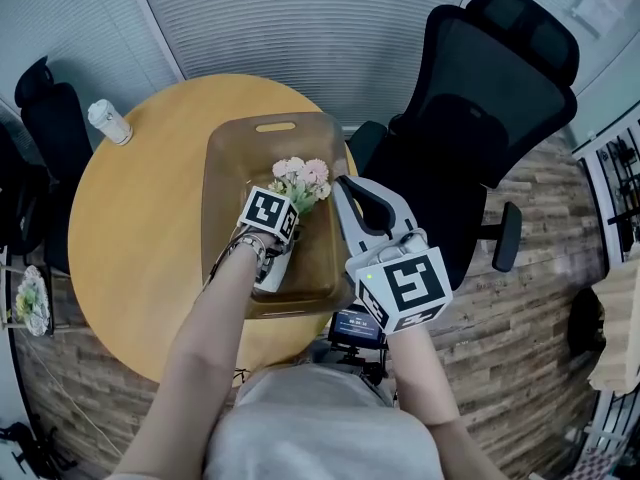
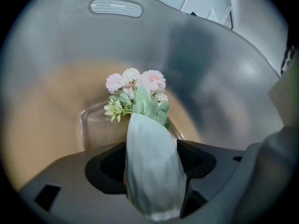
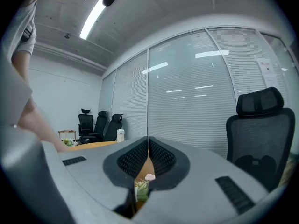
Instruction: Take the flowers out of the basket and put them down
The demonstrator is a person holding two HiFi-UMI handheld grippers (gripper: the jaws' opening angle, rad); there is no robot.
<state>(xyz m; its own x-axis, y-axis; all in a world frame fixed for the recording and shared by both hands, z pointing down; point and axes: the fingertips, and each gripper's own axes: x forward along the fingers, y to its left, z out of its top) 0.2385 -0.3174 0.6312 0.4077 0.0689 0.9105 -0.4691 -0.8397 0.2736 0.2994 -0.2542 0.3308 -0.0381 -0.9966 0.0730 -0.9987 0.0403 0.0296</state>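
One small bunch of pink and white flowers [image 1: 303, 179] sits inside the basket [image 1: 224, 173], its heads turned toward the far end where the handle slot [image 1: 275, 126] is cut. Your left claw [image 1: 291, 211] is clenched on the bunch. In the left gripper view the jaws press on either side of the pale paper sleeve [image 2: 152, 171] that wraps the stems, and the blooms and green leaves stick out just past the jaw tips. From these views you cannot tell whether the bunch rests on the basket floor or hangs a little above it.

Your right claw [image 1: 346, 188] is clenched on nothing, its jaw tips meeting. It hangs over the basket's right rim, just beside the flower heads and apart from them. In the right gripper view the flowers peek through the narrow gap below the closed tips.

The brown see-through basket stands on the round wooden desk [image 1: 130, 238], toward your side of it. A lidded cup [image 1: 108, 121] stands well apart near the desk's far left edge. A black chair [image 1: 490, 118] stands to the right of the desk.
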